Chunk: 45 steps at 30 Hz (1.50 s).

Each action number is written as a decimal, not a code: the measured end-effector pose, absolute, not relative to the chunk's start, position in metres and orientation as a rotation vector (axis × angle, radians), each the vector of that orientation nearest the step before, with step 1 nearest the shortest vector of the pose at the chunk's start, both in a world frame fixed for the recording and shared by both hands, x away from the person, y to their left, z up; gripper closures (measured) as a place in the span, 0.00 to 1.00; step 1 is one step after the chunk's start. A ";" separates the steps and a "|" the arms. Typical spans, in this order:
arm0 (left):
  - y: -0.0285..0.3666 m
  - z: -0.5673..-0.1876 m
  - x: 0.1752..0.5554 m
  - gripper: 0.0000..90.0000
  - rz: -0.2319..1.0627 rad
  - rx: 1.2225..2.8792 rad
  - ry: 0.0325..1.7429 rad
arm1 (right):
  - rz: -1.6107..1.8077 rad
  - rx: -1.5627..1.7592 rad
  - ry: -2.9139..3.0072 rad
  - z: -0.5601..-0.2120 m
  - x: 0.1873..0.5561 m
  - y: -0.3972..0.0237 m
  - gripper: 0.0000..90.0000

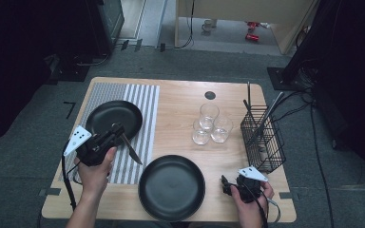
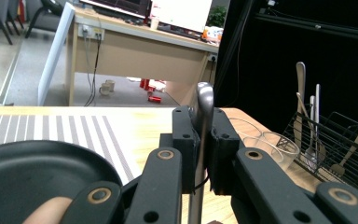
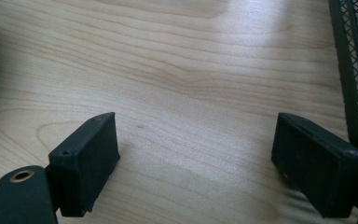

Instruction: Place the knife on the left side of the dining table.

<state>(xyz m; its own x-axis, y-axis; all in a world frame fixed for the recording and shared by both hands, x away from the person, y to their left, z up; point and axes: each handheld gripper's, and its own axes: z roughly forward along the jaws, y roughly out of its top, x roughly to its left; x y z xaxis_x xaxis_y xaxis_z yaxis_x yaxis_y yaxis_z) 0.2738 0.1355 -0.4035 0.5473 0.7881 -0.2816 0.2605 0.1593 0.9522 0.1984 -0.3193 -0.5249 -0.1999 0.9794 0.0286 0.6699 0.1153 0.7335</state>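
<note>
We see the left gripper [image 2: 200, 140] pinching what looks like a knife [image 1: 132, 150]; the right gripper [image 3: 196, 163] hovers spread above the table [image 3: 191, 70].

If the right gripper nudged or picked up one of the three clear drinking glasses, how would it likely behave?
The three clear drinking glasses stand touching in a cluster on the wooden table, so pushing one would probably shift its neighbours. They look smooth and thin-walled: likely slippery and breakable. The right gripper is open over bare wood.
</note>
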 end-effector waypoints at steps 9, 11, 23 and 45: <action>0.159 -0.408 0.276 0.93 0.458 1.393 1.058 | 0.871 1.594 1.931 -0.525 0.198 -0.319 0.16; 0.166 -0.411 0.275 0.92 0.479 1.397 1.085 | 0.871 1.594 1.931 -0.525 0.198 -0.319 0.16; 0.209 -0.435 0.266 0.86 0.453 1.368 1.258 | 0.876 1.585 1.940 -0.525 0.198 -0.319 0.16; 0.256 -0.497 0.274 0.70 0.344 1.310 1.502 | 0.881 1.571 1.956 -0.525 0.198 -0.318 0.16</action>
<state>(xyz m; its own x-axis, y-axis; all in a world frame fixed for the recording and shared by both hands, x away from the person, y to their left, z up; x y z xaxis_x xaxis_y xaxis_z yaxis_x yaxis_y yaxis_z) 0.2738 0.2561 -0.4965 0.1659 0.8441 -0.5098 0.5380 0.3558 0.7642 0.1981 -0.3183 -0.5249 -0.2274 0.9734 0.0277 0.6655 0.1346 0.7341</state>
